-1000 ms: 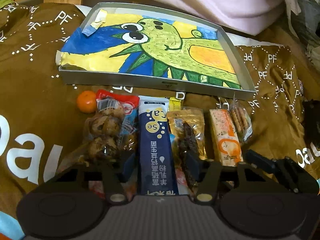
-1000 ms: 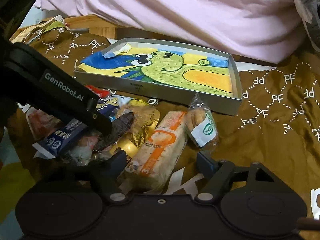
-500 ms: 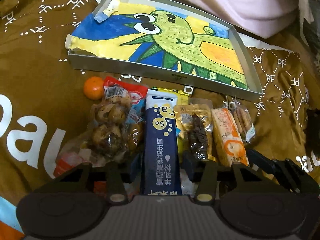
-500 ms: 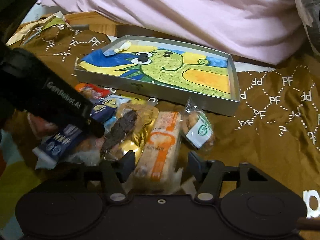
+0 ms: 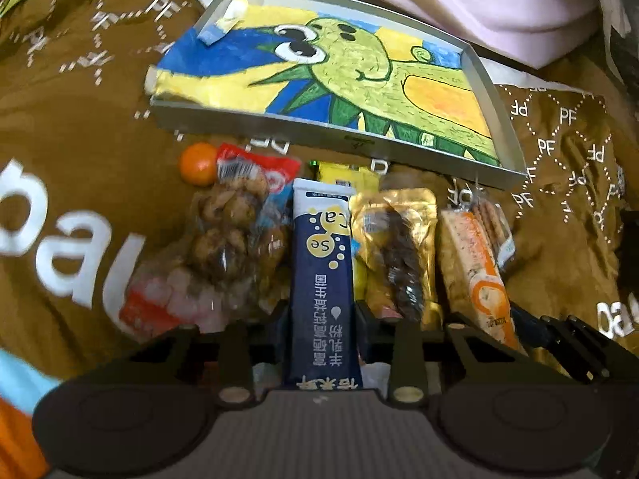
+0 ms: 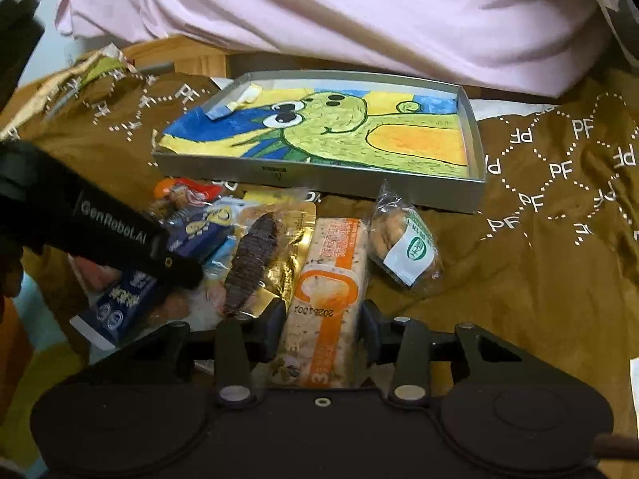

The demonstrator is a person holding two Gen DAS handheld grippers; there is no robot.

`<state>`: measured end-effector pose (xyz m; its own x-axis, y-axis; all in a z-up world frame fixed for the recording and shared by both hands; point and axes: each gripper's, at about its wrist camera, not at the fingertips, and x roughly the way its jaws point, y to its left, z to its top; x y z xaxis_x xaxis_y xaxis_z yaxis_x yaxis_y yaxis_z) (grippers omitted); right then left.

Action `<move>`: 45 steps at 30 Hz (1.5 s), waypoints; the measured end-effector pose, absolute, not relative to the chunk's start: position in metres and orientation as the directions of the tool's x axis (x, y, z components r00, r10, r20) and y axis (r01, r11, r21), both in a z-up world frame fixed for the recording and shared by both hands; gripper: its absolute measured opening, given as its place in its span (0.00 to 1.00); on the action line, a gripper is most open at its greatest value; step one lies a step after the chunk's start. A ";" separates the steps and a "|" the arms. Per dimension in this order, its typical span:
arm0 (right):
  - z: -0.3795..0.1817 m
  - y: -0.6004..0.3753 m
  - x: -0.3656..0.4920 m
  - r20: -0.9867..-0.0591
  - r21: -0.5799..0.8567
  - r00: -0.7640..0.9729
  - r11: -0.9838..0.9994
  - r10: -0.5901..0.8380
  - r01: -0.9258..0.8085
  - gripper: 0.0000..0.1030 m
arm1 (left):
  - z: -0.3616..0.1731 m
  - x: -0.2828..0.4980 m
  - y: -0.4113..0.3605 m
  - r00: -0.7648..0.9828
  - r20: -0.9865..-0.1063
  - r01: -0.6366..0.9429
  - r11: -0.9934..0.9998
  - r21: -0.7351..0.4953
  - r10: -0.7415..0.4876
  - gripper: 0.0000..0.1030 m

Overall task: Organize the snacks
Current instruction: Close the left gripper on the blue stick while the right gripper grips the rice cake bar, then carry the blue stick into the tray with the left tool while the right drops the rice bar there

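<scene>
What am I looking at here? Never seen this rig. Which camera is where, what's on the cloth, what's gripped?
No robot arm: a person holds a two-finger gripper in each hand, and each carries a fisheye camera looking along its fingers. The black shapes at the bottom of each picture are that gripper's own body.

Left wrist view: the left gripper has just closed its jaws on the navy sachet.

Right wrist view: the right gripper has been closing around the orange bar, and its pads look pressed on it. The black arm at the left is the other gripper.

On the brown cloth lie a row of snacks: a nut bag, a gold pouch, a biscuit pack, a small orange. Behind them is a grey tray lined with a dinosaur drawing, with no snacks in it.
</scene>
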<state>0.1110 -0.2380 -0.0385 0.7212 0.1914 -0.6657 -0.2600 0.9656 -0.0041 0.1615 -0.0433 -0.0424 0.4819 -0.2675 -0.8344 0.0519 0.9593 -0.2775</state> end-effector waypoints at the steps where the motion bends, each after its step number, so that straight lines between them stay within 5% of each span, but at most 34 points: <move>1: -0.037 -0.240 0.108 -0.664 0.002 0.721 0.964 0.199 -0.264 0.39 | -0.041 0.159 -0.043 0.481 -0.835 0.046 0.959 -0.281 -0.268 0.34; 33: -0.001 -0.265 0.031 -0.613 -0.184 0.774 0.923 0.162 -0.339 0.34 | -0.004 0.077 -0.043 0.568 -0.769 0.034 0.942 -0.335 -0.294 0.32; 45: 0.006 -0.255 0.029 -0.534 -0.326 0.830 0.867 0.159 -0.376 0.34 | 0.022 0.103 -0.052 0.621 -0.727 0.077 0.945 -0.317 -0.294 0.32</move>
